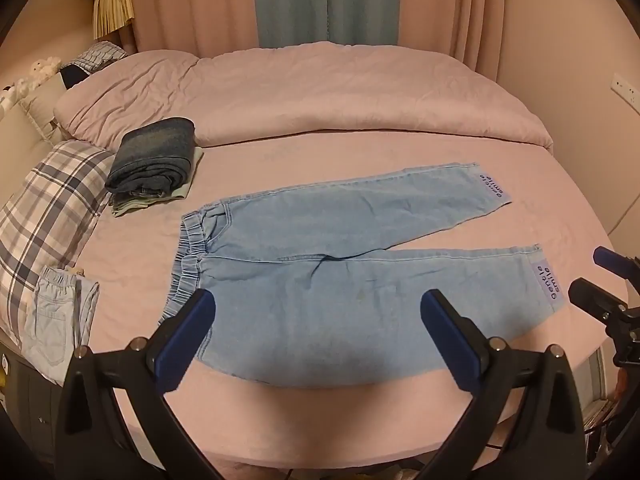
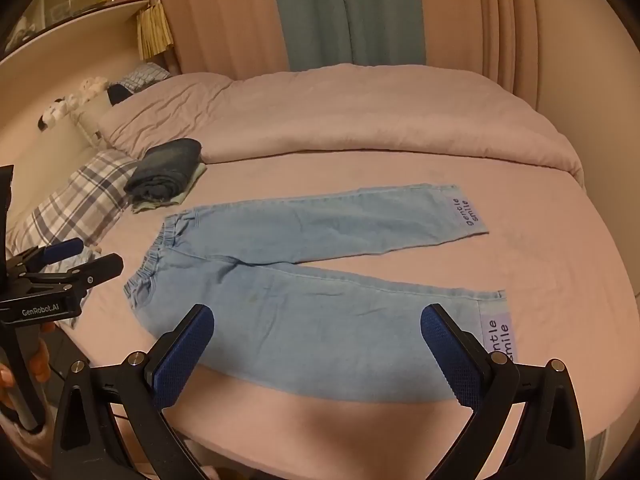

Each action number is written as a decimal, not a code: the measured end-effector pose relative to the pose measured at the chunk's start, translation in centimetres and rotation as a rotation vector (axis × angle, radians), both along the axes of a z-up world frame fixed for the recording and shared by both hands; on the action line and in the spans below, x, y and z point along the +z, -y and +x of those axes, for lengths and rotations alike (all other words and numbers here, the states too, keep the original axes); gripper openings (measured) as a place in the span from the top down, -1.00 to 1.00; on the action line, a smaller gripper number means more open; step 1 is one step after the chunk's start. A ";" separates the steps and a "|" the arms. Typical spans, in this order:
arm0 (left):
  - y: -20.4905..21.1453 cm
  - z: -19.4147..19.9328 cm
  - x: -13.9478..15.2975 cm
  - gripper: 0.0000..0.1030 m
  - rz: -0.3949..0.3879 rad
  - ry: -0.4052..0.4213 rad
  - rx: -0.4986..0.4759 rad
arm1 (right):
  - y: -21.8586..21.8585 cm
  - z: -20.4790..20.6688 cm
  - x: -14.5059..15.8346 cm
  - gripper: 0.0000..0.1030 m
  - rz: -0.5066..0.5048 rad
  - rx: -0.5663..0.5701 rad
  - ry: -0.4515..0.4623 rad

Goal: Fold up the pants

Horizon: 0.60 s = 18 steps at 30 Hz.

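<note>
While both grippers hang above the near edge of the bed [image 1: 280,432], the pants [image 1: 340,272] lie flat and unfolded on its pink sheet, waistband toward the left and legs spread in a narrow V toward the right. They are light blue denim, soft and slightly creased, with a gathered elastic waistband [image 1: 188,256] and a lilac patch reading "gentle smile" at each cuff [image 1: 546,286]; a faint yellowish stain shows on the near leg. Left gripper [image 1: 318,312]: jaws released, spread wide, nothing between them, its blue pads over the near leg but apart from the cloth. Right gripper [image 2: 316,320]: likewise released and empty, its pads [image 2: 452,352] of knurled blue rubber set in black plastic arms, poised over the near leg close to the cuff. In the right wrist view, the left gripper appears at the left edge, with a hand [image 2: 24,364] on its handle. Behind the pants, a stack [image 1: 154,160] of folded garments rests on the sheet, dark denim atop pale green cloth, just beside a plaid pillow [image 1: 44,208]. Another light denim garment [image 1: 56,320] hangs over the left edge of the bed. A rumpled pink duvet [image 1: 320,96] lies bunched along the far side, before pink and teal curtains [image 1: 328,0].
</note>
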State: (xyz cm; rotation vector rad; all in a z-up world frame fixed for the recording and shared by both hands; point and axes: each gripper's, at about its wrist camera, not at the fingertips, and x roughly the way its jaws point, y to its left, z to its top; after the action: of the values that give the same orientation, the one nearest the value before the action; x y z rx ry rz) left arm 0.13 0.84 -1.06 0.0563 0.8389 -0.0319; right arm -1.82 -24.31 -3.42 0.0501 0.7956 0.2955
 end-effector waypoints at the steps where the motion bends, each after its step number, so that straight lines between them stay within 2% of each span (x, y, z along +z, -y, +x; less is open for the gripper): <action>1: 0.0 0.0 -0.1 -0.99 0.001 -0.002 -0.001 | 0.0 0.0 0.0 -0.99 0.000 0.000 -0.001; 18: -0.3 0.0 -0.1 -0.99 -0.001 -0.008 0.009 | 0.0 -0.2 -0.1 -0.99 0.009 -0.003 -0.006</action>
State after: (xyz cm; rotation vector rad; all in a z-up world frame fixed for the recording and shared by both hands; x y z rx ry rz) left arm 0.15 1.13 -1.18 0.0513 0.8475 -0.0243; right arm -2.05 -24.28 -3.57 0.0608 0.8005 0.2966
